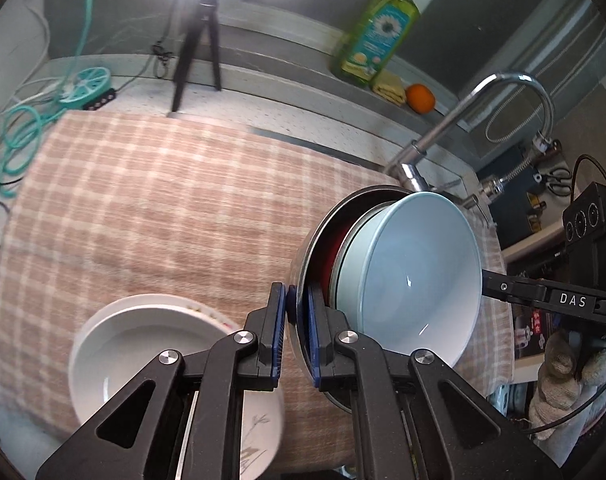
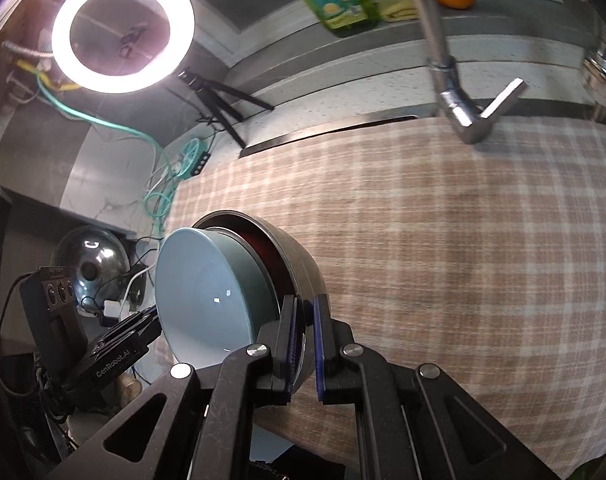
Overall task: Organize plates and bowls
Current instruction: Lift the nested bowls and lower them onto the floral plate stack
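Observation:
A nested stack is held tilted on edge above the checked cloth [image 1: 151, 208]: a steel bowl [image 1: 303, 264] outermost, a dark red dish [image 1: 335, 248] inside it, then a pale green bowl [image 1: 349, 276] and a light blue bowl [image 1: 423, 272]. My left gripper [image 1: 295, 332] is shut on the steel bowl's rim. My right gripper [image 2: 305, 348] is shut on the opposite rim of the steel bowl [image 2: 303, 264]; the blue bowl [image 2: 207, 292] faces left there. A white bowl on a white plate [image 1: 143, 356] lies on the cloth at lower left.
A chrome faucet [image 1: 463, 120] rises behind the cloth. A green soap bottle [image 1: 379, 28], a yellow sponge [image 1: 389, 86] and an orange [image 1: 420, 98] stand on the back ledge. A tripod [image 1: 199, 40] with ring light [image 2: 121, 30] and teal cables [image 1: 23, 128] are at the back left.

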Motion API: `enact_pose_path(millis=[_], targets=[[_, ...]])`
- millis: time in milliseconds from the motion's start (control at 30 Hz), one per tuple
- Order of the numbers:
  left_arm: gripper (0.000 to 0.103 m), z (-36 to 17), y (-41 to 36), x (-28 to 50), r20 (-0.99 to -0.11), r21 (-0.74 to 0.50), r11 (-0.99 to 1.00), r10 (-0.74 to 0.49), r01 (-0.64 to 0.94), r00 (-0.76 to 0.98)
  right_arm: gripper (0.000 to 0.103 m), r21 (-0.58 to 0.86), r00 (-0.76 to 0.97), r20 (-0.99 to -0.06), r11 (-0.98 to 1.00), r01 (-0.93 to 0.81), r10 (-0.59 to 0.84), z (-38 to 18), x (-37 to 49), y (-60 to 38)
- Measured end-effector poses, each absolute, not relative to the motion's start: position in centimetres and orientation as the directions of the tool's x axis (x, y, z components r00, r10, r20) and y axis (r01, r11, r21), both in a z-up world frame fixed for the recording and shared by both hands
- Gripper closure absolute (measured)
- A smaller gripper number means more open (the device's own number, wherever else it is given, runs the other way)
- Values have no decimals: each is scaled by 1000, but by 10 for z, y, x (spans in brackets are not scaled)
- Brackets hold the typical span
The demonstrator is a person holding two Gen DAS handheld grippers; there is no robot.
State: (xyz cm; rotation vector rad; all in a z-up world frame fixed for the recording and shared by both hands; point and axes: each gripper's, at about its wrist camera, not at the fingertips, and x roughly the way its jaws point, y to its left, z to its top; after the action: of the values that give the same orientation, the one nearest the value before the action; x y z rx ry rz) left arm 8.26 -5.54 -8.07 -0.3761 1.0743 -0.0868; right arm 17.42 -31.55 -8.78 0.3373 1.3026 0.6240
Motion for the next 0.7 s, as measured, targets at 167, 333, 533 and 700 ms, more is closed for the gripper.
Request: enact_pose_path(millis=[167, 333, 533, 700], targets=[[96, -73, -24, 60, -835, -339, 924, -209, -178, 508, 96, 572, 97, -779, 765, -294, 620, -82, 167, -281], [96, -73, 3, 39, -836, -334, 911, -168, -242, 522, 96, 579, 54, -774, 740, -342, 631, -83, 156, -246], [96, -80, 26, 10, -842, -332, 892, -136, -305, 522, 96, 581, 6, -778, 722, -376, 629, -91, 139, -216], [96, -92, 38, -11, -849, -340, 877, -130, -341, 512, 96, 573, -25, -789, 721, -388, 614, -103, 123, -199]])
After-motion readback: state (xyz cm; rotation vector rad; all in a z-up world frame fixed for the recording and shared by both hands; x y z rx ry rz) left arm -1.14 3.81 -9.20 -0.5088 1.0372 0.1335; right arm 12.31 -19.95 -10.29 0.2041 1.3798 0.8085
